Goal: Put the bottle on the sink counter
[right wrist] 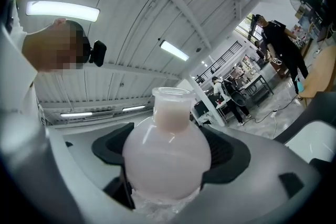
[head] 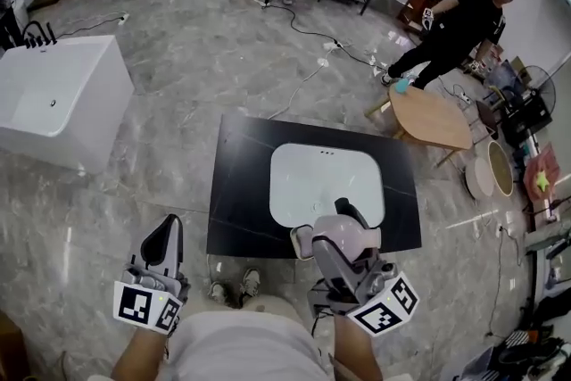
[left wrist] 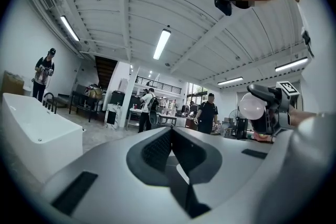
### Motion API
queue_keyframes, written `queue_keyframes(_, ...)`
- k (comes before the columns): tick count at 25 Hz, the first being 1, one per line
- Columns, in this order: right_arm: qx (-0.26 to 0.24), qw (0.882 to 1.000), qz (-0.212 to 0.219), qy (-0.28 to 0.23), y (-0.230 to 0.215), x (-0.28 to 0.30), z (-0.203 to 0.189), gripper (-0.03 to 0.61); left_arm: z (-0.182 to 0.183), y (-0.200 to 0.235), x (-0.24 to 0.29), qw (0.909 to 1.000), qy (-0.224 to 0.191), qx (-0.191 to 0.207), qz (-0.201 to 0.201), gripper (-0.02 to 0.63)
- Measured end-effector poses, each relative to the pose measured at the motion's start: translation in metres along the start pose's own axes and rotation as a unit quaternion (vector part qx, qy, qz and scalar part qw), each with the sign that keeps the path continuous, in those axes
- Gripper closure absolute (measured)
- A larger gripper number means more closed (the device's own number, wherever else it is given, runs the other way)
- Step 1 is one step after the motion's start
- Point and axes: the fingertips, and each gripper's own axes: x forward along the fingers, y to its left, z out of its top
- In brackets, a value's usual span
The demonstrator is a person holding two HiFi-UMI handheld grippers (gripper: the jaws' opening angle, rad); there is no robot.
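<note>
A pale, milky bottle (right wrist: pixel 167 157) with an open neck sits between the jaws of my right gripper (right wrist: pixel 167 170), which is shut on it. In the head view the bottle (head: pixel 339 236) and right gripper (head: pixel 342 226) hover over the near edge of the black sink counter (head: pixel 241 192), just in front of its white basin (head: pixel 326 183). My left gripper (head: pixel 168 238) hangs left of the counter over the floor, its jaws together and empty. From the left gripper (left wrist: pixel 170 152) view, the bottle (left wrist: pixel 252 106) shows at the right.
A white bathtub (head: pixel 58 98) stands at the far left. Beyond the counter's right corner is a round wooden table (head: pixel 431 116), with a person in black (head: pixel 455 22) bending near it. Cables cross the marble floor behind the counter. More tables and people fill the back.
</note>
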Motion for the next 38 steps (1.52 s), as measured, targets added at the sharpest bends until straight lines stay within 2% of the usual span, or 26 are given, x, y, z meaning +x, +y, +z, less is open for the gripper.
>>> queue_keyframes(3,0.003,1.000,0.012,0.018,-0.004,0.015,-0.008,0.170,0.004,0.008,0.006,0.9998,0.002,0.001,0.018,0.600)
queue_keyframes(10,0.010,0.998,0.018,0.064,-0.021,0.034,-0.047,0.170,-0.014,0.019,0.012,0.9989,0.018,0.002,0.043,0.600)
queue_keyframes(24,-0.017,0.985,0.022,0.170,-0.042,0.064,-0.163,0.170,-0.081,0.059,0.007,0.9938,0.062,-0.024,0.089,0.600)
queue_keyframes(32,-0.056,0.976,0.022,0.208,-0.061,0.077,-0.230,0.170,-0.116,0.073,0.013,0.9924,0.076,-0.026,0.093,0.600)
queue_keyframes(38,-0.098,0.963,0.024,0.251,-0.072,0.077,-0.288,0.170,-0.145,0.085,0.018,0.9910,0.092,-0.027,0.094,0.600)
